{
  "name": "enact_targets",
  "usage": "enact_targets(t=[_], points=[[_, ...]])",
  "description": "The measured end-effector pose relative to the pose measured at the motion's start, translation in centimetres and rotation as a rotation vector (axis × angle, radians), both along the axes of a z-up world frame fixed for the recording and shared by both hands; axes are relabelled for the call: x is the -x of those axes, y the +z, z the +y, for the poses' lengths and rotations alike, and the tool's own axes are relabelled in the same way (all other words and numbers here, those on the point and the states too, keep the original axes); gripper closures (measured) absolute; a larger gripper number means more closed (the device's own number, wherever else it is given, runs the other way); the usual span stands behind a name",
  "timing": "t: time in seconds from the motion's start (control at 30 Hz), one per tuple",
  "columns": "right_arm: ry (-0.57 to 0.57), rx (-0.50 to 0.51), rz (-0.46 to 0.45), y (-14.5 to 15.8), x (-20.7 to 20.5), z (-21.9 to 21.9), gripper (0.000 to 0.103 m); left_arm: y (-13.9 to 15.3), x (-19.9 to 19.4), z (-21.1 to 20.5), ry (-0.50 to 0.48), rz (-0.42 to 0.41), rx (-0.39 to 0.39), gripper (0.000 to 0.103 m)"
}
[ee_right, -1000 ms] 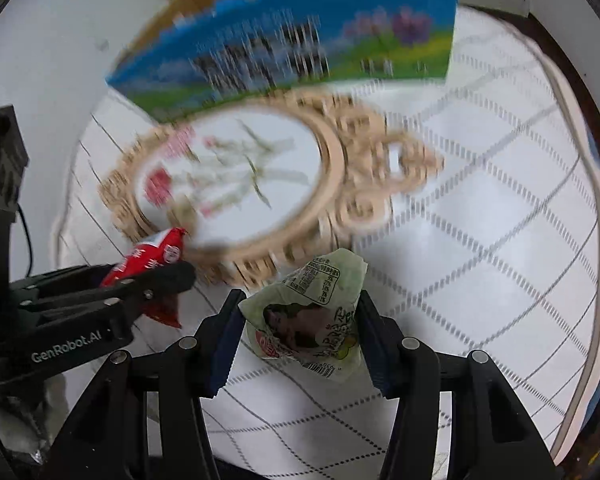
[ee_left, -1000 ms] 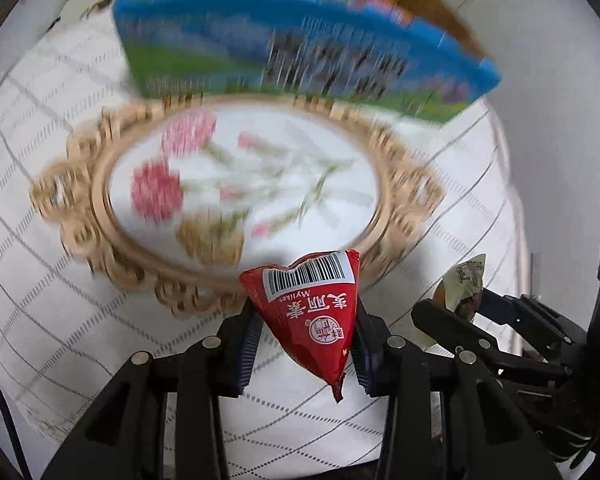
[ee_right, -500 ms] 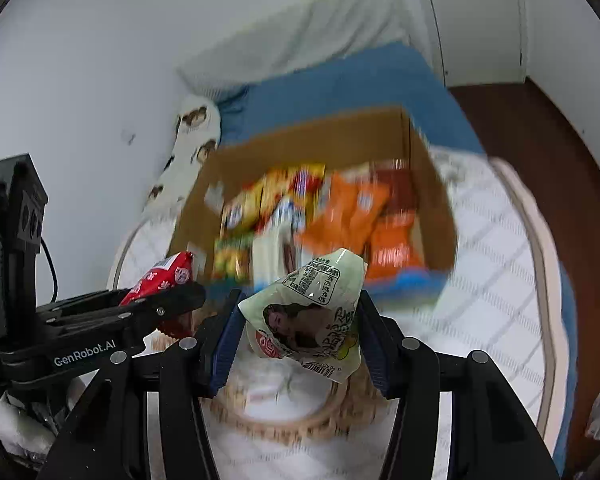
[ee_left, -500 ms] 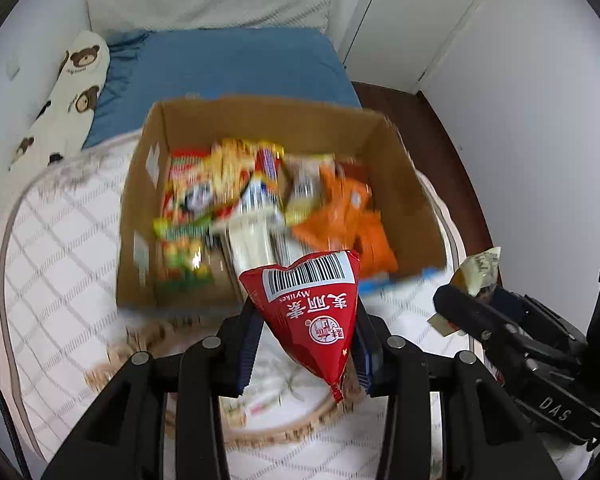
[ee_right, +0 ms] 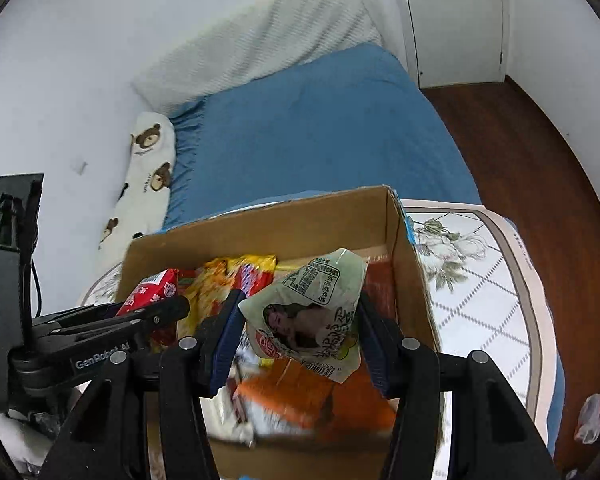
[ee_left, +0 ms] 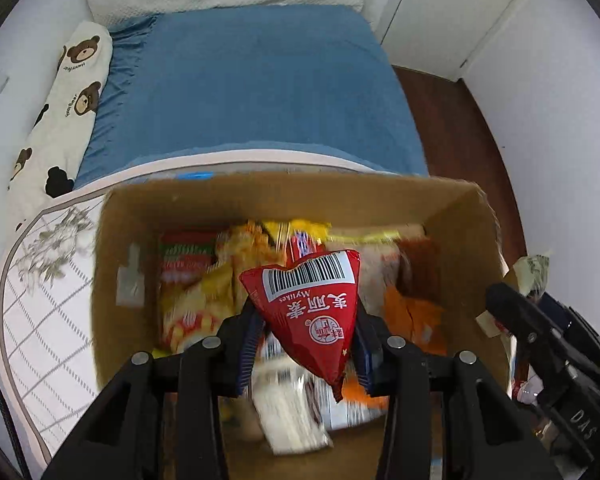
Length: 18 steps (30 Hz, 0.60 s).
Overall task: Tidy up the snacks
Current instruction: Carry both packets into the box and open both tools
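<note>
Left wrist view: my left gripper [ee_left: 306,338] is clamped on a red packet [ee_left: 308,312], a glossy triangular foil pouch with a white barcode panel at its broad top edge and its point hanging below the pads. Directly beneath and ahead of the gripper sits an open cardboard box [ee_left: 464,240], plain brown corrugated walls, filled with crinkled snack bags in yellow, red and orange. To the gripper's right I see the right gripper [ee_left: 512,300] with a pale wrapper. Beyond the box lies a blue bedsheet [ee_left: 256,84].

Right wrist view: my right gripper [ee_right: 300,336] is grasping a pale green packet [ee_right: 312,316], a crumpled, puffy film pouch with printed text, pinched between blue ribbed pads [ee_right: 226,328]. It hangs over the box's [ee_right: 260,224] interior. To its left, the left gripper [ee_right: 168,306] carries the red packet [ee_right: 148,288]. Right of the box lies a quilted white cover [ee_right: 492,304].
</note>
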State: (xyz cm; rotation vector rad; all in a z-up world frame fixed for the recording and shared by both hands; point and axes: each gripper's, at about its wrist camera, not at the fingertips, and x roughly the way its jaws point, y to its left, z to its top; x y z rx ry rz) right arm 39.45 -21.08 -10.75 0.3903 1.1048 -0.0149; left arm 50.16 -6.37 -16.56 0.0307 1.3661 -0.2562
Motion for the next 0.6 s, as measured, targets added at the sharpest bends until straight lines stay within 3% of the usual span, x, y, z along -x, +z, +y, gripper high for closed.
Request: enact_targets(t=[0.23,0.33,0.37,0.43,0.53,0.6], points=[[0.030,0.026,0.106,-4.5,-5.1,0.0,0.045,-3.1,-3.7,-1.0,-0.002,0.092,-0.021,0.066],[0.043,0.048,0.150,-5.6,-6.4,0.0,0.031,-3.9,-4.8,-1.4,-0.020,0.132,-0.028,0.065],[0.042,0.061,0.179,-6.2,-7.1,0.0,0.019,-4.2,-5.0,-1.5,-0.021,0.145,-0.044,0.063],[0.042,0.088,0.204,-6.4,-7.3,0.0,0.010,-4.3,-5.3,-1.4,-0.010,0.153,-0.047,0.053],[0.052,0.135,0.234,-6.5,-7.6,0.1,0.007,-4.3,-5.3,-1.0,0.008,0.137,-0.062,0.039],[0.064,0.147,0.245,-6.6,-7.7,0.0,0.005,-4.2,-5.0,-0.8,0.019,0.137,-0.054,0.038]])
